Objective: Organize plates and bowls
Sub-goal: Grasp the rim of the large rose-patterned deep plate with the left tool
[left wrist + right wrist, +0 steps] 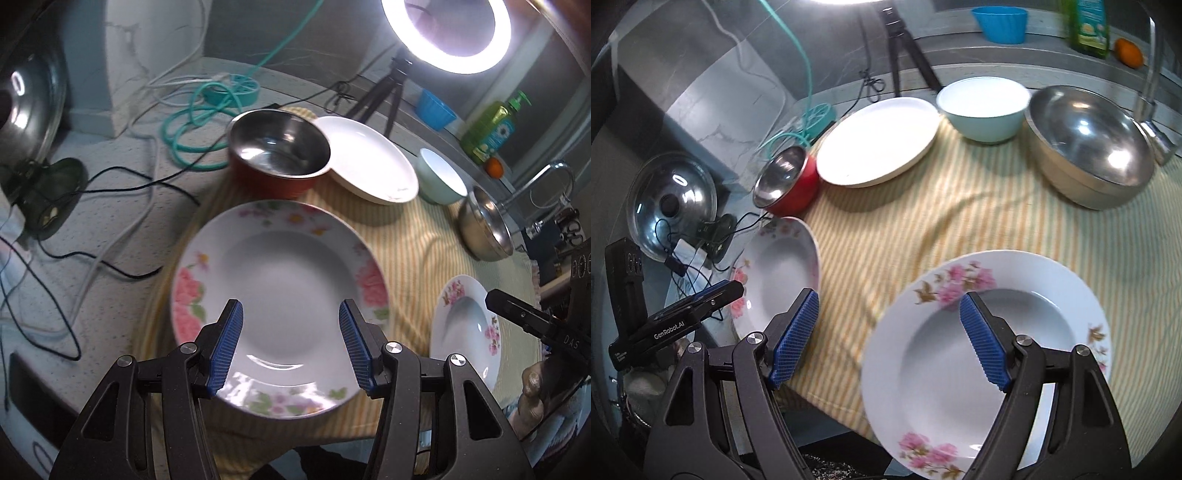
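My left gripper [291, 308] is open above a floral deep plate [280, 273] lying on the striped cloth [413, 251]; the plate also shows in the right wrist view [779, 273]. My right gripper [890, 301] is open, its right finger over a second floral plate [990, 354], which the left wrist view [465, 321] shows too. Behind stand a red steel-lined bowl [279, 151] [786, 181], a plain white plate [373, 158] [879, 140], a pale green bowl [441, 177] [982, 107] and a steel bowl [485, 229] [1089, 144].
Cables [110, 192] and a teal hose [195, 122] lie on the counter at left, near a glass pot lid [674, 206]. A ring light [447, 33] on a tripod [384, 96], a blue cup [999, 22], a soap bottle [491, 129] and a faucet [1148, 92] stand at the back.
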